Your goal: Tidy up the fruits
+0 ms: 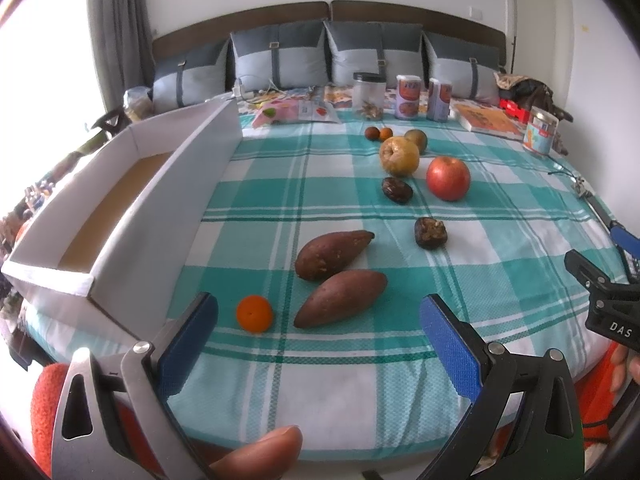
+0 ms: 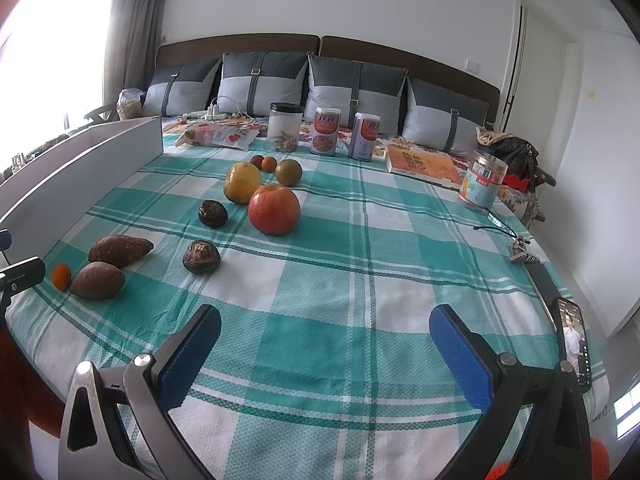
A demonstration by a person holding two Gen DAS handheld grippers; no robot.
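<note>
The fruits lie scattered on the checked bedspread (image 2: 360,280) of the bed: a red apple (image 2: 274,209) just beside a yellow pear (image 2: 242,182), a brownish-green round fruit (image 2: 288,172) and two small ones behind them, two dark shrivelled fruits (image 2: 201,256) nearer the front, and a small orange (image 1: 254,313) close to two sweet potatoes (image 1: 340,298) that touch each other. A white cardboard box (image 1: 160,200) stands open along the bed's left edge, near the orange.

The left gripper (image 1: 318,312) hovers low over the near edge of the bed, pointing level across it, its blue-padded fingers (image 1: 188,344) spread wide and holding nothing; the orange and the nearer sweet potato sit just ahead between them. A fingertip (image 1: 260,456) shows at the bottom of that view. The right gripper (image 2: 325,324) is held likewise over bare bedspread to the right, fingers wide apart and empty, well apart from the fruit. A phone (image 2: 576,344) lies at the bed's right edge.
</note>
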